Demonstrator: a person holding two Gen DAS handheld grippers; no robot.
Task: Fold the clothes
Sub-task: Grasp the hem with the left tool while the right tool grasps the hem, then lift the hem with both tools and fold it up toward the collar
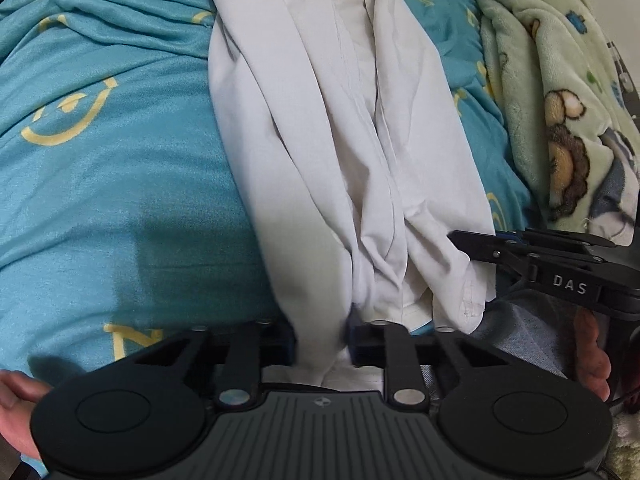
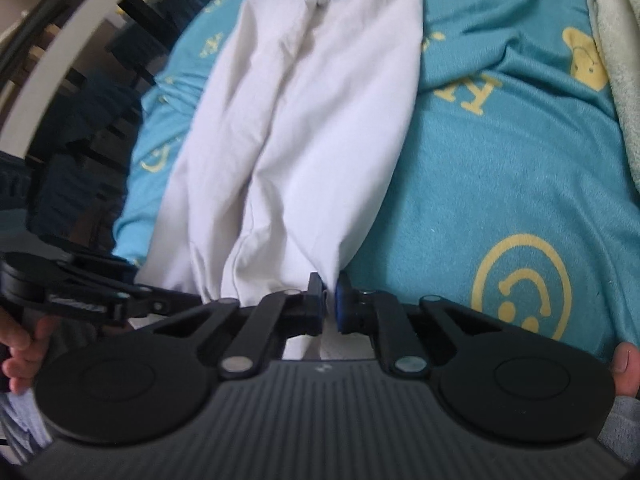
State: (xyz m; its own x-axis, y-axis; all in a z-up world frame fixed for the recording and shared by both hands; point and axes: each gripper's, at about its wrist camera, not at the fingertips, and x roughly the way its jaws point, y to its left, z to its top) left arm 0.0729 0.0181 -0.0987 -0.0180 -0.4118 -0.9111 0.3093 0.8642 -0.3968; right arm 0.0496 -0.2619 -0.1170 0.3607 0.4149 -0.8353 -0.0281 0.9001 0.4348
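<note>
A long white garment (image 1: 320, 140) lies crumpled lengthwise on a teal bedspread (image 1: 120, 200). Its near edge is pinched between the pads of my left gripper (image 1: 322, 340), which is shut on a bunched fold of the cloth. In the right wrist view the same white garment (image 2: 312, 120) runs away from me, and my right gripper (image 2: 330, 298) is shut on its near right corner, with a thin strip of fabric between the blue pads. Each gripper shows in the other's view: the right one (image 1: 460, 238) touches the garment's right hem and the left one (image 2: 188, 300) sits at its left edge.
A pale green fleece blanket (image 1: 560, 120) with bear prints is heaped along the bed's right side. White shelving and dark furniture (image 2: 60, 60) stand beyond the bed's left edge. A person's thumb (image 1: 16, 400) and jeans (image 1: 520, 332) are close to the grippers.
</note>
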